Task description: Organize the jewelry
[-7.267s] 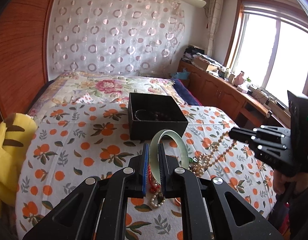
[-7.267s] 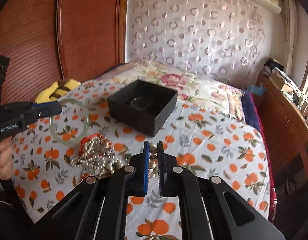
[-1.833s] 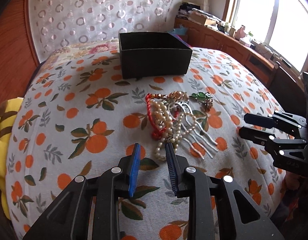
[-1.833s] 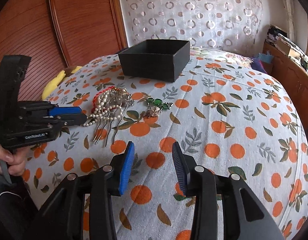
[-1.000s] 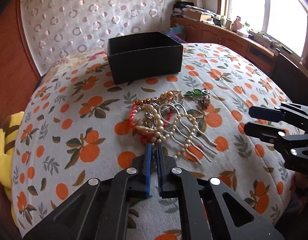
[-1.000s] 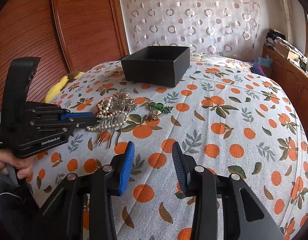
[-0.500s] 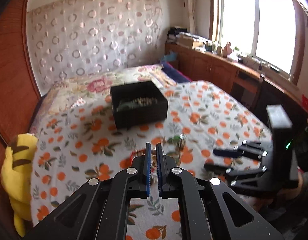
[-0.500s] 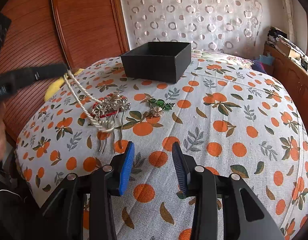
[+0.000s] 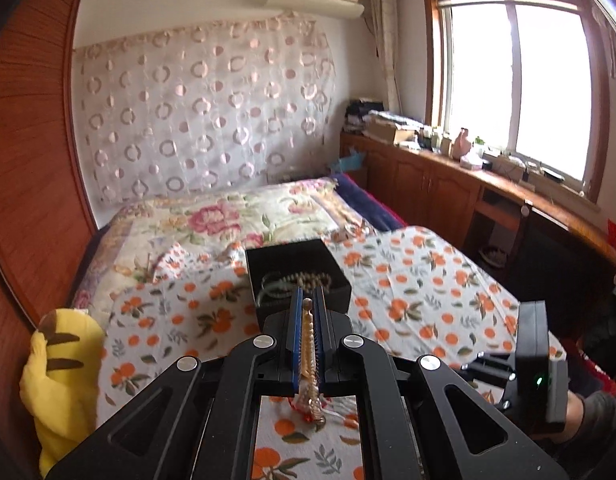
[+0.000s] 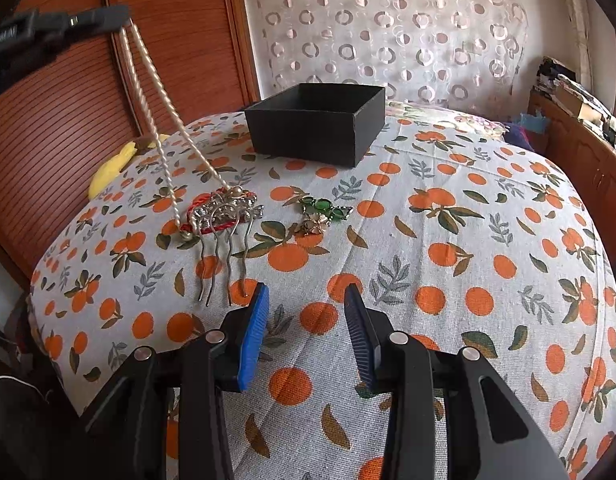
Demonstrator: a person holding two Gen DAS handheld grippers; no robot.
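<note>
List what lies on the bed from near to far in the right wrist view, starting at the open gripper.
right gripper → silver hair comb → green brooch → black box

The bedspread lies bare to the right of the green brooch and in front of the right gripper, whose jaws stand apart above open cloth. To its left the comb lies with its prongs toward that gripper. The pearl strand hangs from the raised left gripper down to the comb, crossing the air left of the box. The box top is open.
</note>
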